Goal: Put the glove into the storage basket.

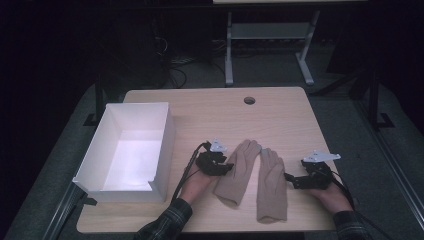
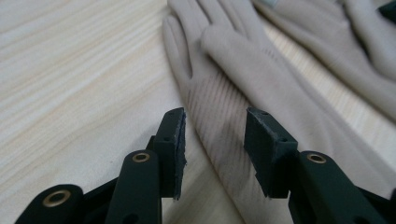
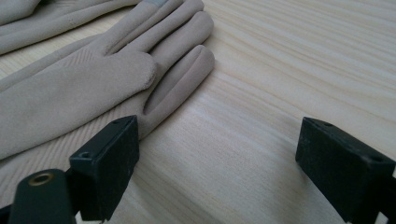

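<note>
My left tool (image 2: 214,140) is partly open over the left glove (image 2: 243,93), gripping nothing; my right tool (image 3: 217,154) gapes wide beside the right glove (image 3: 93,79).

High view: we record a dim room, dark around the lit table (image 1: 280,115); the white box (image 1: 131,150) floor glows brightest. Soft shadows fall beside the gloves (image 1: 270,185). Gripper views: we note even, bright light, sharp wood grain nearby, far glove fingers (image 2: 327,28) softened, black jaw bases blurred at the bottom edge.
</note>
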Motion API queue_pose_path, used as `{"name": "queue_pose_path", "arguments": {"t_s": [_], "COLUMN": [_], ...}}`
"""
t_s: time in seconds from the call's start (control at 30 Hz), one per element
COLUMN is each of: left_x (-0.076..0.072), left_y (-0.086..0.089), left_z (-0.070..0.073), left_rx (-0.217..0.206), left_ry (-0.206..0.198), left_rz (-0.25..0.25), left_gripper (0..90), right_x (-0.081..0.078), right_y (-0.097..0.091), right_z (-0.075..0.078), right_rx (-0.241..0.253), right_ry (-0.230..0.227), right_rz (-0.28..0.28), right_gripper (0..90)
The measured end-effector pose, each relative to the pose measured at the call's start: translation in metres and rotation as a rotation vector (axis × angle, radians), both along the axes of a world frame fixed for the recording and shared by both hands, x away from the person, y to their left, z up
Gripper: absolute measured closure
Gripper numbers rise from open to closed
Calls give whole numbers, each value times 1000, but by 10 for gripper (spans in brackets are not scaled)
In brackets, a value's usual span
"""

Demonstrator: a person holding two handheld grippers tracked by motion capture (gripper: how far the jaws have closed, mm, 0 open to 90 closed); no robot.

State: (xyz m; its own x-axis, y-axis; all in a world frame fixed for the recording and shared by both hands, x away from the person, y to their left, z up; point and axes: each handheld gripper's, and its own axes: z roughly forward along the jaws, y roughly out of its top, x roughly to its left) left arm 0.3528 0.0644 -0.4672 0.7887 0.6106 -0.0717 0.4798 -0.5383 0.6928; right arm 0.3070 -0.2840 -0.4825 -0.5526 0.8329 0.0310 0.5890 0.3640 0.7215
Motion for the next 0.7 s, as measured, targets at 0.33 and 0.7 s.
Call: {"name": "queue_pose_path", "arguments": {"t_s": [0.33, 0.7], "left_x": [-3, -4], "left_y": [-1, 5], "left_z": [-1, 7], "left_rx": [-17, -120], "left_ry": [17, 65], "left_rz": [-28, -41], "left_gripper": [738, 857], "right_x": [0, -14], "right_y": [-1, -6], "right_z": [0, 16], "right_rx": [0, 24], "right_ry": [0, 72], "right_rz": [8, 62], "right_gripper": [128, 453]}}
